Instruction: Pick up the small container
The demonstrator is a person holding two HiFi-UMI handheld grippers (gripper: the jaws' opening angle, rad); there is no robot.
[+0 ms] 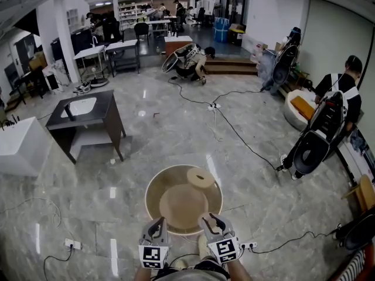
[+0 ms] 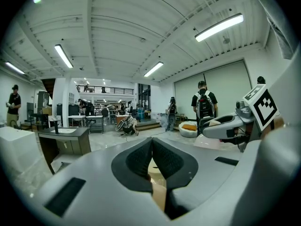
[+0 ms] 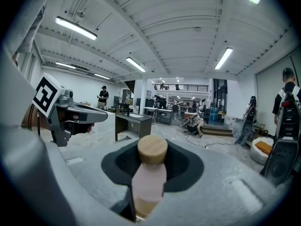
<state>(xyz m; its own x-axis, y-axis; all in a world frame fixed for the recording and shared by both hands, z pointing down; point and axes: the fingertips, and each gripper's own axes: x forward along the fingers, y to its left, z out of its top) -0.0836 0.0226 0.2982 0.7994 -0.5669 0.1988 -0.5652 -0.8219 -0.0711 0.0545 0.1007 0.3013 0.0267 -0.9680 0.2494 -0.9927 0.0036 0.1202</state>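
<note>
Item: small container point(image 3: 149, 180), pale pink body with a round wooden cap, standing upright between the jaws of the right hand-held gripper point(image 3: 151, 165). The jaws are at a middling width and clamp the body from both sides below the cap. The left hand-held gripper point(image 2: 151, 144) is alongside, jaws brought together with nothing held. Stage, as judged: the grasp is made and the container appears to be clear of the round wooden tabletop point(image 1: 153, 186), so the pick-up is in its lifting part or close to complete. Next move calls for a firm squeeze, the container kept upright, and a straight rise with no tilt, since the smooth body could slip downward through the pads. Also on the tabletop: an inner round disc point(image 1: 183, 206) and a ring-shaped wooden piece point(image 1: 201, 178) near the far rim, both well apart from the grippers. Surroundings: a dark sink stand point(image 1: 88, 113) to the left, cables point(image 1: 234, 130) trailing over the marble floor, a power strip point(image 1: 73, 244), and a person point(image 1: 345, 86) at far right. Obstructions: none seen directly above the container; the left hand-held gripper is the nearest thing to it.
</note>
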